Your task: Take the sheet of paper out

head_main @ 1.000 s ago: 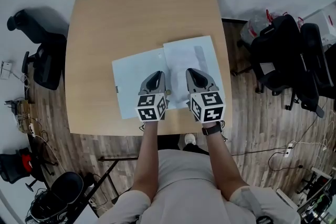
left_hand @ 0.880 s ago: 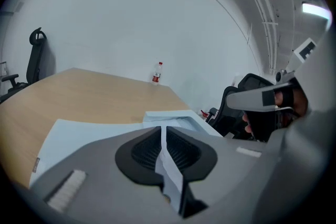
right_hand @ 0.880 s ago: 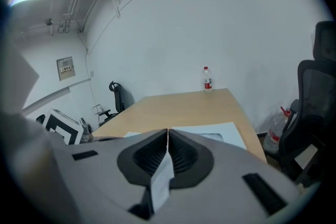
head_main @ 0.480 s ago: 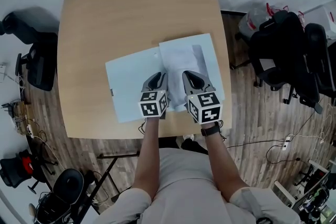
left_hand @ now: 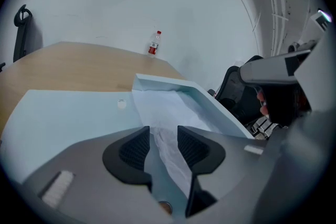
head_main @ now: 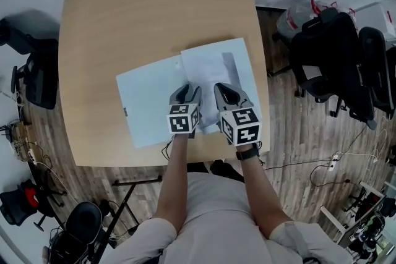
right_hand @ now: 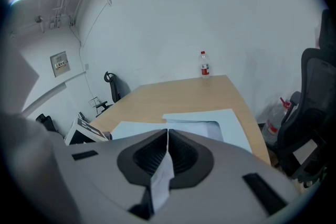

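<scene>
Gripping the near edge of the white sheet of paper [head_main: 207, 68] in closed jaws, the right gripper [head_main: 228, 93] is low over the open blue folder [head_main: 145, 111] on the worktop [head_main: 124, 21]. Jaws of the left gripper [head_main: 185, 93] are opening, a fold of the sheet loose between them.

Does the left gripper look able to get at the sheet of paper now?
Likely yes: on the left gripper the jaws are opening, with the sheet of paper running between them and nothing blocking. The right gripper is shut on that sheet.
</scene>
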A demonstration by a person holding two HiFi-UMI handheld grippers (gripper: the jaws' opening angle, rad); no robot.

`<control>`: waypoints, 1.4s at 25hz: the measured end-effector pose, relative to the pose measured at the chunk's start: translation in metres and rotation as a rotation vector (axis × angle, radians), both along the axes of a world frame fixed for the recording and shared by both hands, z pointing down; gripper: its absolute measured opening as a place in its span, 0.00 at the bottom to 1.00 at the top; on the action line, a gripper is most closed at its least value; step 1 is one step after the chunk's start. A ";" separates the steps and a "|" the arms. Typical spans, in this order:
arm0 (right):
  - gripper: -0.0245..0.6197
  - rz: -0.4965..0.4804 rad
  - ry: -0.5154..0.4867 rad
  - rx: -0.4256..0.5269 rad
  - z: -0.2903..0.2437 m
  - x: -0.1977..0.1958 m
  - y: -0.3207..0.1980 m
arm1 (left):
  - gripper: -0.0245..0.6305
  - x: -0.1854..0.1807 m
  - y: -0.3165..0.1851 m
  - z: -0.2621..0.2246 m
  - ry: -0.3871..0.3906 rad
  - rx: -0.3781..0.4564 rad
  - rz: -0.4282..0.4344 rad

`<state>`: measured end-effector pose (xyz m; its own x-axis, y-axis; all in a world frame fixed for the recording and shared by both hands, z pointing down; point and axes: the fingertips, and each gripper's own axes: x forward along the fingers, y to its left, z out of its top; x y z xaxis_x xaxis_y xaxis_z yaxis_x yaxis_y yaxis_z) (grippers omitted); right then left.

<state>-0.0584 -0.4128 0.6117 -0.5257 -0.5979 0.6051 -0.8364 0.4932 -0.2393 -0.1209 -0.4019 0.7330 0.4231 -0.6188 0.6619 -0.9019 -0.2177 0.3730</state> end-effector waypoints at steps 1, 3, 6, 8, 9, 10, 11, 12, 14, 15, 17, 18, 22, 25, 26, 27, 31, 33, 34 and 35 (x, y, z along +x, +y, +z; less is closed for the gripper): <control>0.06 0.002 0.002 -0.001 0.001 0.001 -0.001 | 0.27 0.001 0.000 0.003 -0.003 -0.006 0.002; 0.06 0.005 0.006 -0.003 0.001 0.002 -0.001 | 0.28 0.002 -0.001 0.008 -0.016 -0.012 0.000; 0.06 0.008 0.010 -0.005 0.002 0.004 -0.001 | 0.29 0.004 -0.001 0.011 -0.037 -0.012 0.001; 0.06 0.010 0.012 -0.009 0.003 0.005 0.000 | 0.29 0.005 -0.001 0.013 -0.037 -0.019 0.003; 0.06 0.011 0.013 -0.011 0.003 0.006 0.000 | 0.29 0.006 -0.001 0.015 -0.037 -0.025 0.005; 0.06 0.011 0.014 -0.013 0.004 0.006 0.001 | 0.29 0.006 0.000 0.017 -0.040 -0.032 0.008; 0.06 0.011 0.014 -0.014 0.004 0.006 0.001 | 0.29 0.006 0.001 0.019 -0.046 -0.039 0.013; 0.06 0.009 0.015 -0.014 0.004 0.005 0.001 | 0.29 0.006 0.002 0.021 -0.053 -0.045 0.018; 0.06 0.004 0.016 -0.014 0.004 0.004 0.002 | 0.29 0.005 0.003 0.024 -0.064 -0.057 0.018; 0.06 0.002 0.017 -0.014 0.004 0.004 0.003 | 0.29 0.004 0.005 0.025 -0.068 -0.065 0.017; 0.06 0.000 0.018 -0.014 0.004 0.003 0.004 | 0.29 0.004 0.007 0.028 -0.071 -0.081 0.018; 0.06 0.000 0.019 -0.013 0.004 0.003 0.004 | 0.29 0.003 0.008 0.029 -0.071 -0.088 0.017; 0.06 0.004 0.018 -0.014 0.003 0.003 0.005 | 0.27 0.000 0.009 0.030 -0.074 -0.101 0.004; 0.06 0.004 0.016 -0.010 0.002 0.005 0.006 | 0.21 -0.003 0.011 0.032 -0.086 -0.106 -0.015; 0.06 0.004 0.015 -0.010 0.001 0.005 0.007 | 0.18 -0.004 0.012 0.032 -0.089 -0.108 -0.022; 0.06 0.005 0.015 -0.010 0.001 0.006 0.008 | 0.16 -0.005 0.013 0.032 -0.090 -0.108 -0.030; 0.06 0.003 0.015 -0.008 -0.002 0.008 0.012 | 0.09 -0.009 0.016 0.032 -0.094 -0.103 -0.049; 0.06 0.001 0.016 -0.004 -0.004 0.009 0.014 | 0.07 -0.009 0.018 0.034 -0.102 -0.098 -0.049; 0.06 0.001 0.017 -0.002 -0.006 0.010 0.014 | 0.07 -0.010 0.018 0.034 -0.105 -0.096 -0.053; 0.06 0.002 0.018 0.001 -0.007 0.012 0.014 | 0.07 -0.011 0.017 0.034 -0.107 -0.094 -0.061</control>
<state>-0.0468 -0.3985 0.6050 -0.5138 -0.5994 0.6138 -0.8414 0.4919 -0.2239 -0.1314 -0.3847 0.7668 0.3107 -0.5743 0.7574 -0.9480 -0.1299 0.2904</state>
